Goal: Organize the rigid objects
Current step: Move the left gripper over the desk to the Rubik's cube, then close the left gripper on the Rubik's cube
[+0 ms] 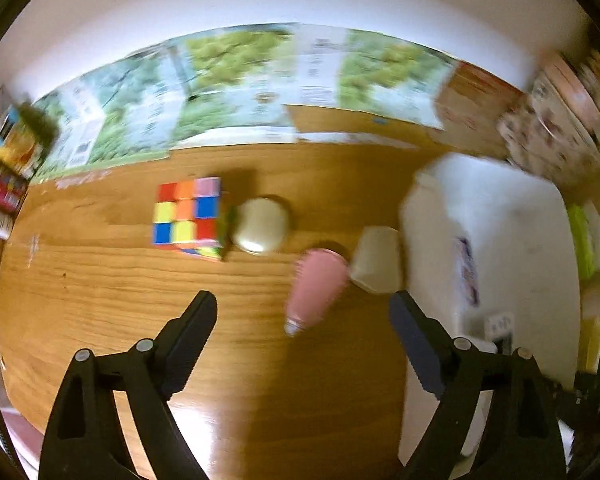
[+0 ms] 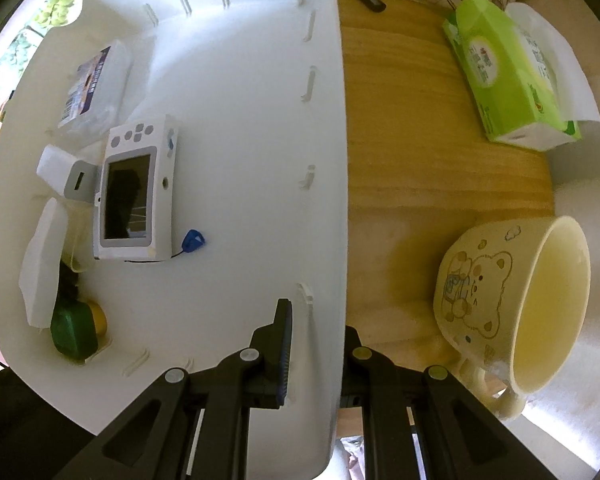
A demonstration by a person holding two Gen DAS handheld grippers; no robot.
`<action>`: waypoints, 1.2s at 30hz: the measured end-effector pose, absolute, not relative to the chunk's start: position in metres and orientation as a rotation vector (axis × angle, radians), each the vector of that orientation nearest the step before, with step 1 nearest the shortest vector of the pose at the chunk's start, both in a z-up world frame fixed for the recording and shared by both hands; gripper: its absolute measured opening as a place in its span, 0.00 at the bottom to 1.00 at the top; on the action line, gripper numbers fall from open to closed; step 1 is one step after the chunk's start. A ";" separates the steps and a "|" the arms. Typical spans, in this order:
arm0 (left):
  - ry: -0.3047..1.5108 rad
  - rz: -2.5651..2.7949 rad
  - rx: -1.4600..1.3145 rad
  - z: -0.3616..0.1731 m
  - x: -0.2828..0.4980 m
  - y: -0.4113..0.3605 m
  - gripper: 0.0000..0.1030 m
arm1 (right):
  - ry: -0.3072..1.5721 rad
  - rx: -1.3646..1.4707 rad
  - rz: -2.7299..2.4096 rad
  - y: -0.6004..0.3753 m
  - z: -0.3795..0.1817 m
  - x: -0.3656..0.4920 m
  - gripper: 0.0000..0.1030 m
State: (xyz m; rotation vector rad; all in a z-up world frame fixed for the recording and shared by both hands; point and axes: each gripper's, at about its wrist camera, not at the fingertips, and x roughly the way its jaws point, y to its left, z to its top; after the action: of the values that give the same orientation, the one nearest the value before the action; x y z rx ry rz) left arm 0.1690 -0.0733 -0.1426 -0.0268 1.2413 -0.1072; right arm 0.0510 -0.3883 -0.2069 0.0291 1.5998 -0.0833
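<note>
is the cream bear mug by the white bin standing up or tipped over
Tipped over. The bear mug lies on its side on the wooden table, its empty mouth facing sideways and its handle low near the table.

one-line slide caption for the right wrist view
Right hand-held gripper clamps the white bin's wall; camera inside, mug outside.

1. A green tissue pack (image 2: 512, 76) lies on the wooden desk (image 2: 420, 140).
2. A cream bear-printed mug (image 2: 512, 312) stands near the desk's edge.
3. Leafy printed posters (image 1: 236, 80) line the wall.
</note>
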 end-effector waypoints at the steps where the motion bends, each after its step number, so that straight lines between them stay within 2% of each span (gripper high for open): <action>1: 1.251 -0.096 -0.043 -0.144 0.173 -0.067 0.90 | 1.604 0.031 -0.091 -0.389 -0.208 0.052 0.14; 12: 1.336 0.029 -0.124 -0.171 0.218 -0.010 0.92 | 1.651 0.081 -0.191 -0.395 -0.223 0.059 0.14; 30: 1.443 0.062 -0.136 -0.218 0.249 0.013 0.92 | 1.701 0.123 -0.318 -0.402 -0.238 0.069 0.15; 36: 1.455 0.055 -0.194 -0.228 0.256 0.016 0.87 | 1.708 0.126 -0.334 -0.403 -0.239 0.072 0.15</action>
State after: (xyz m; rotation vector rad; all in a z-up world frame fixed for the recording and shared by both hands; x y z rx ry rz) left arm 0.2559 0.0161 -0.2283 -0.1937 1.4548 0.0549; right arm 0.0721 -0.4026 -0.2393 0.1260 1.7077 -0.3342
